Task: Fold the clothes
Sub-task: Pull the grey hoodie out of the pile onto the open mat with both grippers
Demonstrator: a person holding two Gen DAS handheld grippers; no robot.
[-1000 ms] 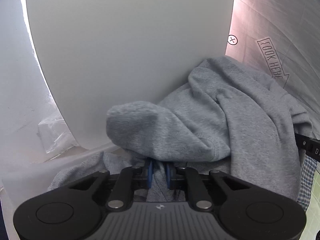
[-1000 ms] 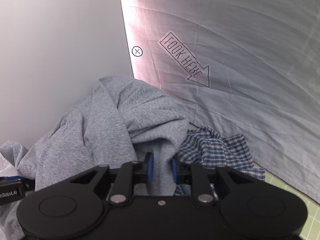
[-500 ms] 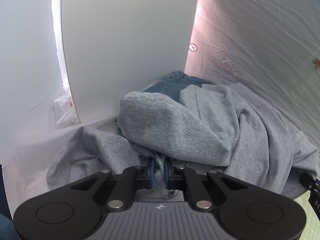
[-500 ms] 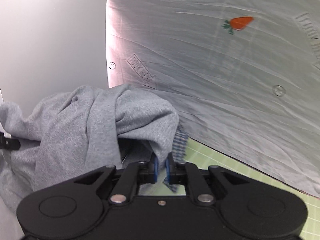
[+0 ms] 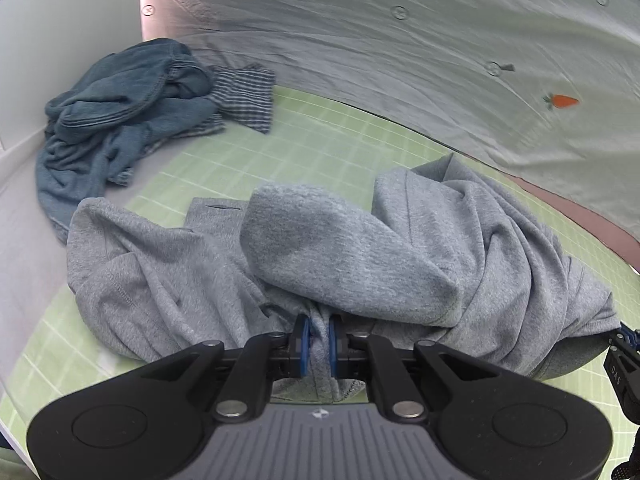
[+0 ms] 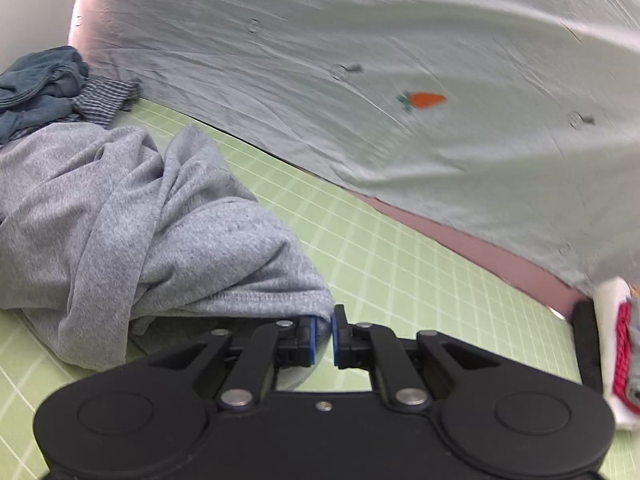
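Far left of the left wrist view: plain white wall panel point(image 5: 68, 20), meeting the surface at a pale strip. Against it sits a crumpled blue-teal knit garment point(image 5: 120, 100), with a blue-and-white striped cloth point(image 5: 248, 96) touching its right side. Both lie on the light green gridded cutting-mat surface point(image 5: 320, 140), well apart from the grippers.

Centre of the mat: the bunched heather-grey sweatshirt point(image 5: 360, 248), heaped in loose folds, one flat flap reaching left toward the blue garment. The left hand-held gripper point(image 5: 318, 340) has its blue pads pressed onto a gathered bit of the grey fabric near the hem, pinching it. At the right edge of that view a black part of the other gripper shows beside the sweatshirt.

Behind, spanning the whole back: a wrinkled pale grey-green fabric backdrop point(image 5: 400, 60) printed with small circle marks and an orange carrot motif point(image 5: 562, 101); a mauve strip point(image 5: 580, 216) runs below its lower edge.

Right wrist view: same sweatshirt point(image 6: 120, 220) fills the left half, blue garment point(image 6: 36, 80) far back left. The right hand-held gripper point(image 6: 322, 338) has pads nearly together, nipping the stitched hem corner of the sweatshirt. Bare green mat point(image 6: 400, 280) lies to the right. Far right edge: a white object with red-pink trim point(image 6: 616, 348), blurred, cannot tell what.
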